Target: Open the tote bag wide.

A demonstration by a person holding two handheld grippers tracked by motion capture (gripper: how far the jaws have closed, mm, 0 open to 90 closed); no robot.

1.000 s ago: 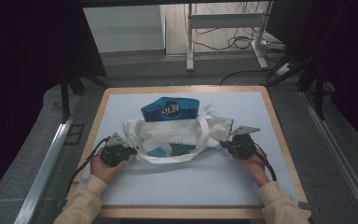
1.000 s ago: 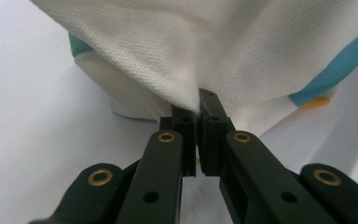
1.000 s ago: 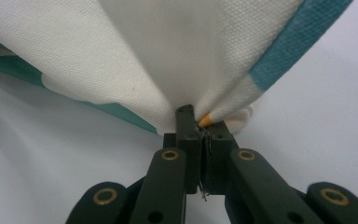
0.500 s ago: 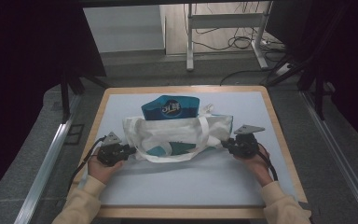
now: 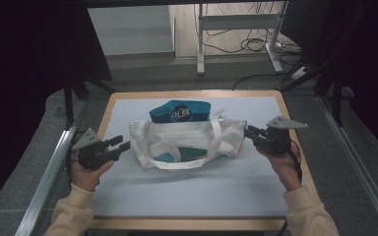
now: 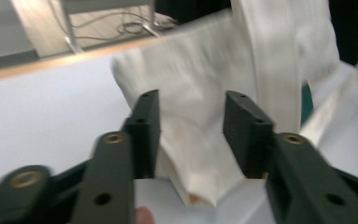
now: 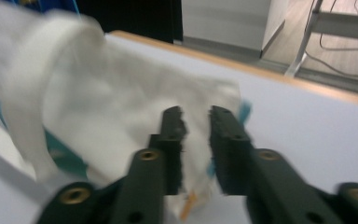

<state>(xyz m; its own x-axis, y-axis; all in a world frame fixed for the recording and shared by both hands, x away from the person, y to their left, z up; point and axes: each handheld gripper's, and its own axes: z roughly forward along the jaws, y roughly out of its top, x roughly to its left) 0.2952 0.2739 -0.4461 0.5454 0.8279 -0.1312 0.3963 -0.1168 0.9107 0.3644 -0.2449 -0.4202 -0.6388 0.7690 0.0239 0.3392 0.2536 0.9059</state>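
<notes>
A white cloth tote bag point(image 5: 187, 140) lies spread on the pale table point(image 5: 187, 196), its handle looped toward me. Behind it sits a teal pouch point(image 5: 179, 112), and more teal shows at the tote's lower edge. My left gripper point(image 5: 120, 144) hovers just off the tote's left edge. Its jaws have just been opening and stand open, with the blurred tote corner point(image 6: 191, 70) beyond them, untouched. My right gripper point(image 5: 248, 132) is at the tote's right corner. Its jaws have just been closing to a narrow gap, with white cloth point(image 7: 121, 107) showing through it, not pinched.
The table's wooden rim point(image 5: 295, 142) runs close by my right hand. A metal rail point(image 5: 49, 167) lies along the left side. Across the floor stand white frame legs point(image 5: 236, 29) with cables. Bare tabletop stretches toward me.
Both hands have risen and drawn outward from the tote. The left gripper has come off its left edge. The tote now lies spread wider across the table.
</notes>
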